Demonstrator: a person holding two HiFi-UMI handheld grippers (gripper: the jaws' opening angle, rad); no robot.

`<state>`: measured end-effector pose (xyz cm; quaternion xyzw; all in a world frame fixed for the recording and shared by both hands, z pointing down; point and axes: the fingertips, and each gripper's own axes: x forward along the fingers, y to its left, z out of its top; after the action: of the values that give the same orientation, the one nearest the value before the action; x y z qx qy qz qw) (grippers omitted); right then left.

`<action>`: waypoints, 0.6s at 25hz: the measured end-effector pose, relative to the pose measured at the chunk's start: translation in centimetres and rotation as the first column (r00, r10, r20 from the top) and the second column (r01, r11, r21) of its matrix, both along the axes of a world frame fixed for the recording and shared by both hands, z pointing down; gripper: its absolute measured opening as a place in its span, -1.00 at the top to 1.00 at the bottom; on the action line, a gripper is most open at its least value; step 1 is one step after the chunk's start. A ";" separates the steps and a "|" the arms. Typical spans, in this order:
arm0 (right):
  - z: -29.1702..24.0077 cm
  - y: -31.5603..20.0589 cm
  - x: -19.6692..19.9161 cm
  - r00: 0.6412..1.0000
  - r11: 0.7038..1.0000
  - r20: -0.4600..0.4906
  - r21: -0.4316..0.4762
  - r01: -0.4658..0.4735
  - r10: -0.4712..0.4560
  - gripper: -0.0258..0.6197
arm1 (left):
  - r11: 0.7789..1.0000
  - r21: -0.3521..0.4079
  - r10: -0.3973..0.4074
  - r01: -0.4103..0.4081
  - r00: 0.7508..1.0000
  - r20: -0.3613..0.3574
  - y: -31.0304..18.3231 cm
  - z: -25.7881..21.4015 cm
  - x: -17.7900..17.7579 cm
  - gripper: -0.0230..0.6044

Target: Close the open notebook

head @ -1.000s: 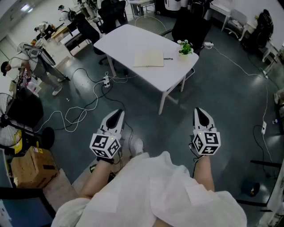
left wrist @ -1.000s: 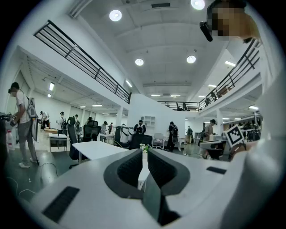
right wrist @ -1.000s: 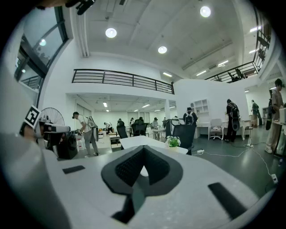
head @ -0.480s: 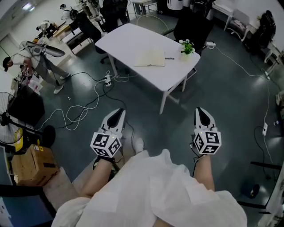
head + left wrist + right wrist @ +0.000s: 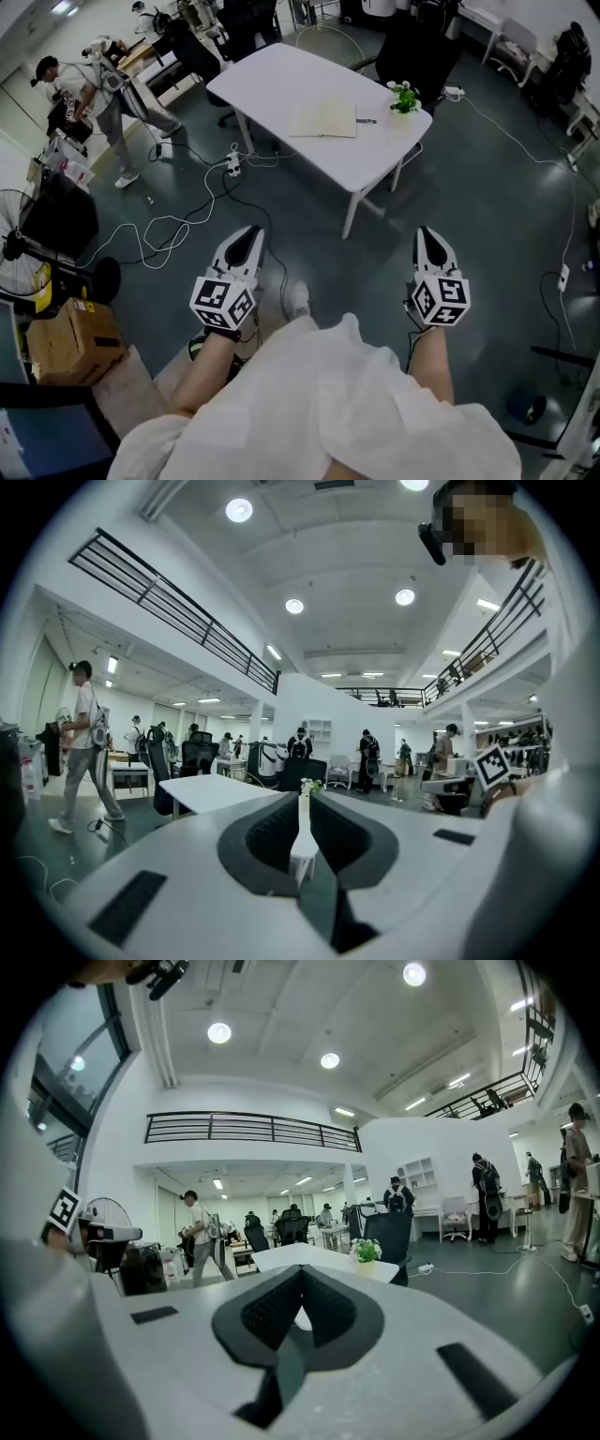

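Observation:
The open notebook (image 5: 323,120) lies flat on the white table (image 5: 272,80) far ahead of me, with a pen (image 5: 366,121) at its right edge and a small potted plant (image 5: 405,97) near the table's right corner. My left gripper (image 5: 247,238) and right gripper (image 5: 427,236) are held low over the floor, well short of the table, pointing towards it. Both are shut with nothing between the pads. The left gripper view shows the left gripper (image 5: 302,799) aimed at the table (image 5: 211,792). In the right gripper view, the right gripper (image 5: 300,1274) sits below the plant (image 5: 365,1252).
Cables (image 5: 178,220) and a power strip (image 5: 232,166) lie on the floor between me and the table. A person (image 5: 98,89) walks at the far left. A cardboard box (image 5: 70,347) and a fan (image 5: 14,248) stand at the left, a black chair (image 5: 412,47) behind the table.
The person at the far left has walked up and to the right. Both grippers hold nearly the same place and stay shut. The table sits slightly lower in view.

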<state>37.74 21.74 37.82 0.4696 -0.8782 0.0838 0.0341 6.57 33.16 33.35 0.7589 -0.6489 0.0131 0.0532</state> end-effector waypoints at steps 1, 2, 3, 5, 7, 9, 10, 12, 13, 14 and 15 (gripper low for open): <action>0.2 -0.4 -0.4 1.000 1.000 0.001 -0.003 0.005 -0.005 0.91 | 1.000 -0.001 -0.004 0.004 1.000 -0.002 -0.2 0.1 -0.4 0.82; 0.3 -0.8 -0.8 1.000 1.000 0.005 -0.005 0.010 -0.010 0.91 | 1.000 -0.003 -0.009 0.009 1.000 -0.004 -0.4 0.2 -0.8 0.82; 0.4 -1.2 -1.3 1.000 1.000 0.012 -0.008 0.014 -0.014 0.91 | 1.000 -0.007 -0.015 0.015 1.000 -0.008 -0.7 0.4 -1.2 0.82; 0.5 -2.3 -2.5 1.000 1.000 0.020 -0.013 0.021 -0.020 0.91 | 0.999 -0.018 -0.029 0.028 0.999 -0.014 -1.3 1.0 -2.4 0.82; 0.6 -3.5 -4.0 0.999 0.999 0.014 -0.011 0.031 -0.031 0.91 | 0.999 -0.028 -0.044 0.043 0.999 -0.020 -2.1 1.5 -3.9 0.82; 0.6 -4.8 -5.7 0.999 0.999 0.008 -0.005 0.047 -0.047 0.91 | 0.998 -0.036 -0.055 0.055 0.998 -0.021 -3.2 1.9 -5.5 0.82; 0.6 -5.6 -6.7 0.998 0.998 0.009 -0.002 0.056 -0.056 0.91 | 0.997 -0.039 -0.060 0.059 0.998 -0.020 -3.8 2.1 -6.4 0.82; 0.7 -7.2 -8.8 0.997 0.997 0.012 -0.004 0.074 -0.074 0.84 | 0.997 -0.048 -0.069 0.068 0.997 -0.019 -5.1 2.4 -8.4 0.82; 0.7 -8.0 -10.0 0.997 0.997 0.011 -0.006 0.083 -0.083 0.80 | 0.996 -0.052 -0.073 0.072 0.997 -0.019 -5.8 2.5 -9.4 0.82; 0.8 -8.9 -11.1 0.996 0.996 0.008 -0.008 0.089 -0.089 0.79 | 0.996 -0.054 -0.076 0.075 0.997 -0.018 -6.5 2.5 -10.3 0.82; 0.9 -9.7 -12.1 0.996 0.996 0.004 -0.009 0.093 -0.093 0.79 | 0.995 -0.055 -0.079 0.078 0.997 -0.018 -7.3 2.5 -11.3 0.82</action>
<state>25.62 12.01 38.68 0.4279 -0.8988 0.0867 0.0386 -4.73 25.89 35.89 0.7314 -0.6769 0.0211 0.0806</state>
